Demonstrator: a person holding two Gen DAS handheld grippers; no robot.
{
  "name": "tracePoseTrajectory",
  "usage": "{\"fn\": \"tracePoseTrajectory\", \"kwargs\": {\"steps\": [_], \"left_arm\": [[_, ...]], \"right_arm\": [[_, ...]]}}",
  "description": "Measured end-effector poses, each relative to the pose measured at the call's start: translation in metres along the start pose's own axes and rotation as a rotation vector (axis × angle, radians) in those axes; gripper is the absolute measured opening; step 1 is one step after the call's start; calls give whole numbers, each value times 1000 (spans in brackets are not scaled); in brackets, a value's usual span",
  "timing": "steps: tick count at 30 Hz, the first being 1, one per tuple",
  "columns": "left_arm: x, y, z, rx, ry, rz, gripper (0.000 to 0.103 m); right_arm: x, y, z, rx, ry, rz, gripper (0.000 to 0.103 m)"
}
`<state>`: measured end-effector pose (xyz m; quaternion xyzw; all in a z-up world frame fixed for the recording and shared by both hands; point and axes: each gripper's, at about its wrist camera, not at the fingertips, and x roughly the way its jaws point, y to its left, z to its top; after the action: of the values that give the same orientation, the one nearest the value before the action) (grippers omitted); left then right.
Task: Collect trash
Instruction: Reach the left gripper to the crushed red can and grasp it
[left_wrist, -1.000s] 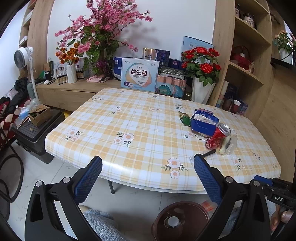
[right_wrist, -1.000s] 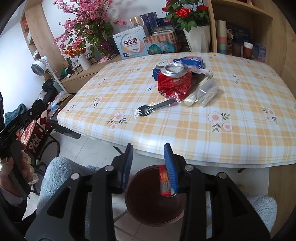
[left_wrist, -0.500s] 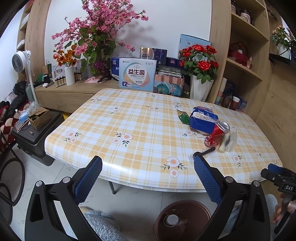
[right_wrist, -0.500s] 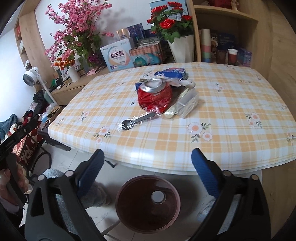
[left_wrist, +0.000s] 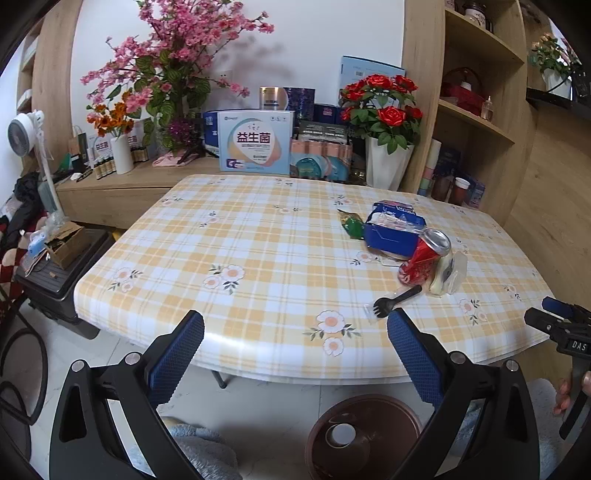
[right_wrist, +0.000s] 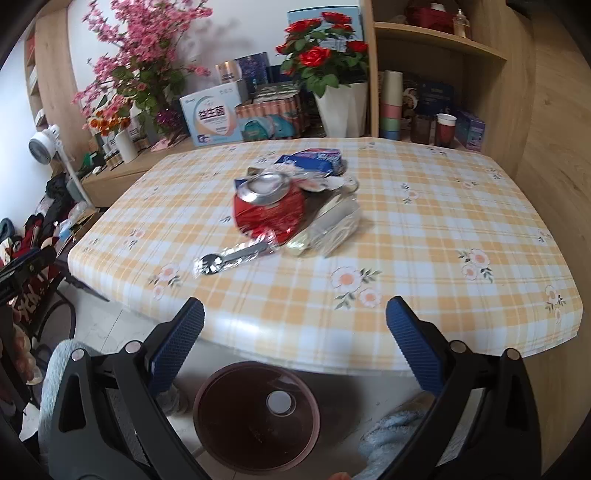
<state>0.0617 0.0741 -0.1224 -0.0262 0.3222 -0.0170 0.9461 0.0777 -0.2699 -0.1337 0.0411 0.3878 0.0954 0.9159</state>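
Counter (right_wrist: 461, 206) is carrying one crushed red can (right_wrist: 269, 210), one wrapped black fork (left_wrist: 397, 300), one blue box (left_wrist: 393, 230), one green wrapper (left_wrist: 351, 224), one clear packet (right_wrist: 328, 229); one brown bin (right_wrist: 255, 417) sitting below.

Glossy checked tablecloth (right_wrist: 424, 221), crumpled metal can (right_wrist: 269, 212), clear plastic wrapper (right_wrist: 332, 229), wooden shelves (left_wrist: 476, 110).

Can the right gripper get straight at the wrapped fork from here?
Probably yes: the right gripper is open and empty, and the fork lies nearest the table edge, with only bare cloth between.
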Motion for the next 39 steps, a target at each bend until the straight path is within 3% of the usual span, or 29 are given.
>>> {"fn": "tracePoseTrajectory", "kwargs": {"steps": [9,14,18,25,31,33,39], "left_arm": [[31,-30,13,76,28,-71,97],[56,-48,15,113,60,-149,97],[88,-70,17,192,86,-190,97],[159,-103,31,239,147,-296,97],[202,-139,38,340,174,-342,86],[214,-148,42,340,186,-356,77],[230,-162,45,337,189,-369,70]], "right_arm": [[21,-28,9,27,12,-37,97],[40,-41,6,58,52,-50,97],[58,-51,5,86,76,-42,97],[83,-67,8,110,114,-66,97],[103,-78,16,121,128,-73,97],[110,-78,19,121,133,-66,97],[126,-70,29,91,136,-46,97]]}}
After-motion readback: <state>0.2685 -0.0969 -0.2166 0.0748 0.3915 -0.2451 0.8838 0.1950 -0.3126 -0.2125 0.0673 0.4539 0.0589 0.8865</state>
